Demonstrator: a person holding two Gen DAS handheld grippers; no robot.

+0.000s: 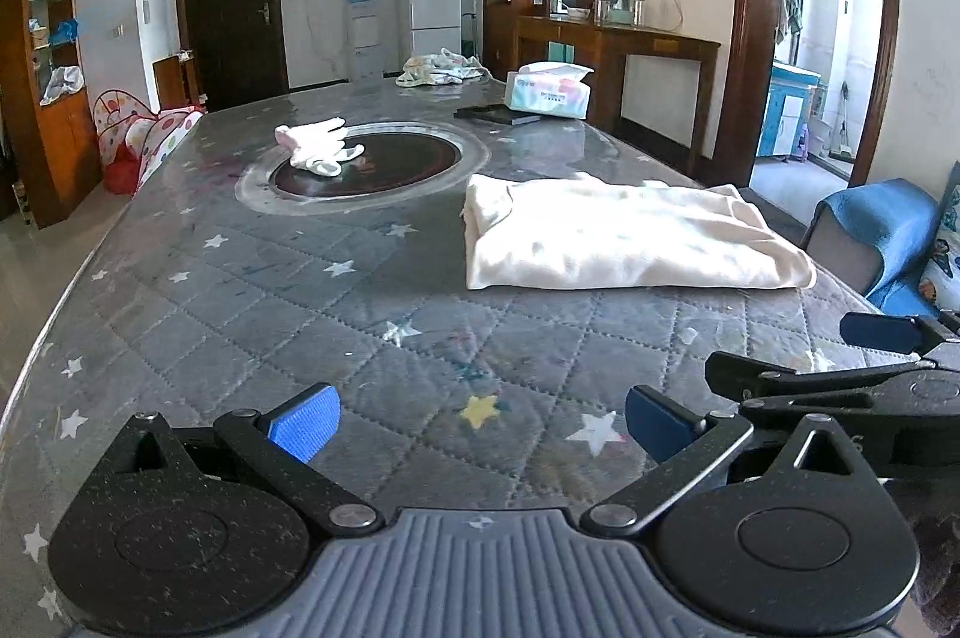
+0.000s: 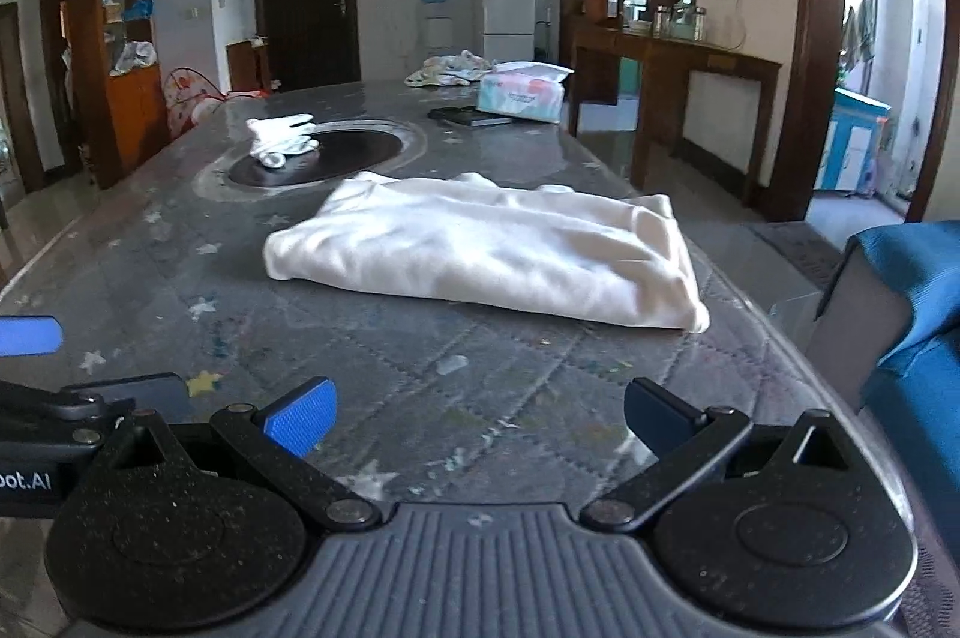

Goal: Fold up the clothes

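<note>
A cream garment (image 1: pixel 630 236) lies folded into a flat rectangle on the grey quilted table (image 1: pixel 300 290); it also shows in the right wrist view (image 2: pixel 486 248). My left gripper (image 1: pixel 480 425) is open and empty, hovering near the table's front edge, short of the garment. My right gripper (image 2: pixel 477 419) is open and empty, also at the front edge, just before the garment. The right gripper shows at the right of the left wrist view (image 1: pixel 852 368), and the left gripper's blue pad at the left edge of the right wrist view (image 2: pixel 30 335).
White gloves (image 1: pixel 318 146) lie on a round dark inset (image 1: pixel 372 170) mid-table. A tissue pack (image 1: pixel 549 92), a dark flat item (image 1: pixel 492 114) and a bundle of cloth (image 1: pixel 441 69) sit at the far end. A blue-covered chair (image 2: pixel 906 314) stands right of the table.
</note>
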